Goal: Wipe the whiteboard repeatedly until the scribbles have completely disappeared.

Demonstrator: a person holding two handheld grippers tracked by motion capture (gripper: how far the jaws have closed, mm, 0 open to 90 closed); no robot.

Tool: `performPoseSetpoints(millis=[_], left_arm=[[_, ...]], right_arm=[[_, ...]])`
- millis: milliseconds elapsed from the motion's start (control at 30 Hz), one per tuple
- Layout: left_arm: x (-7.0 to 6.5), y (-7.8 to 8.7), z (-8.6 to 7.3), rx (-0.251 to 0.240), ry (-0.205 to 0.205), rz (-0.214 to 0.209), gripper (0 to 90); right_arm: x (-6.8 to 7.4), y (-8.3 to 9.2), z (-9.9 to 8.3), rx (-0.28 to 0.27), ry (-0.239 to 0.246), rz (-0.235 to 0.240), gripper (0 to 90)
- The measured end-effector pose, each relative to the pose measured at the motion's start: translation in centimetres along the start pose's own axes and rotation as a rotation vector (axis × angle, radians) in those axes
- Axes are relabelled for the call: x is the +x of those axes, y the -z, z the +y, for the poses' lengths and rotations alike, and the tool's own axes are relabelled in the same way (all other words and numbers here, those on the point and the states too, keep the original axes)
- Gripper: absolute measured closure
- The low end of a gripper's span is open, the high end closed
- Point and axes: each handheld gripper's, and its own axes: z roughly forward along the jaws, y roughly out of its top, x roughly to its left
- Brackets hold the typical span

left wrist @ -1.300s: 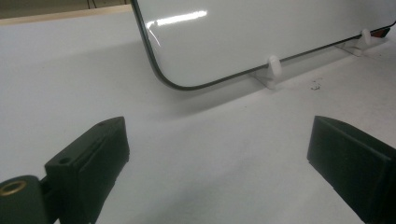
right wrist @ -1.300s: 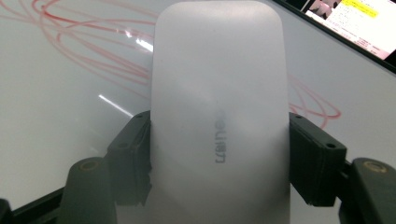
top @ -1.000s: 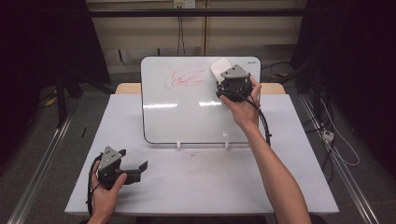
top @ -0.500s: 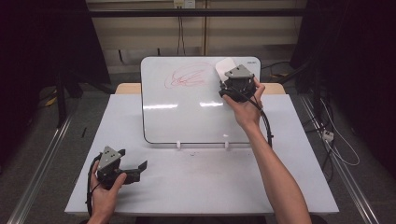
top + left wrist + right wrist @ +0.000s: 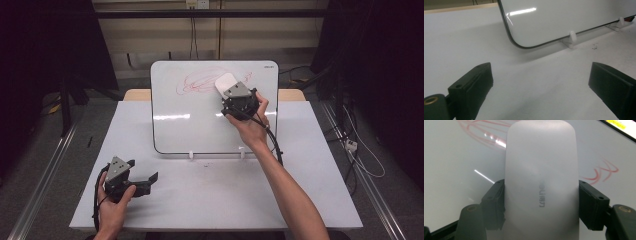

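Observation:
A white-framed whiteboard (image 5: 200, 125) stands tilted on the table, with red scribbles (image 5: 199, 82) near its top. My right gripper (image 5: 229, 91) is shut on a white eraser (image 5: 225, 82) and holds it against the board, at the right edge of the scribbles. In the right gripper view both black pads clamp the eraser's (image 5: 541, 170) sides; red scribbles (image 5: 484, 132) lie ahead of it and a small red mark (image 5: 604, 172) to its right. My left gripper (image 5: 142, 171) rests low at the table's front left, open with nothing between its jaws (image 5: 541, 75).
The whiteboard sits on two small white clip feet (image 5: 191, 155), also seen close in the left gripper view (image 5: 572, 37). The white table (image 5: 210, 200) lies bare between the board and its front edge. Dark curtains and cables surround the table.
My right gripper has carried the eraser to the left and slightly down across the board, toward the scribbles. The left gripper has stayed where it was.

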Motion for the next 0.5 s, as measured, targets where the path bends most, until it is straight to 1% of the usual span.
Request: performPoseSetpoints(millis=[167, 233, 333, 400, 500], left_arm=[[0.0, -0.1, 0.0, 0.0, -0.003, -0.004, 5.4], [-0.1, -0.2, 0.1, 0.001, -0.003, -0.004, 5.4], [-0.1, -0.2, 0.1, 0.001, -0.003, -0.004, 5.4], [0.0, -0.2, 0.0, -0.001, -0.001, -0.007, 5.4], [0.0, -0.1, 0.0, 0.002, -0.001, -0.005, 5.4]], right_arm=[[1.3, 0.0, -0.2, -0.006, 0.012, 0.021, 31.2], [1.7, 0.1, -0.3, -0.008, 0.026, 0.022, 31.2], [1.3, 0.1, -0.3, -0.009, 0.015, 0.042, 31.2], [1.2, 0.0, -0.2, -0.009, 0.013, 0.043, 31.2], [0.4, -0.1, 0.0, -0.016, -0.014, 0.034, 31.2]])
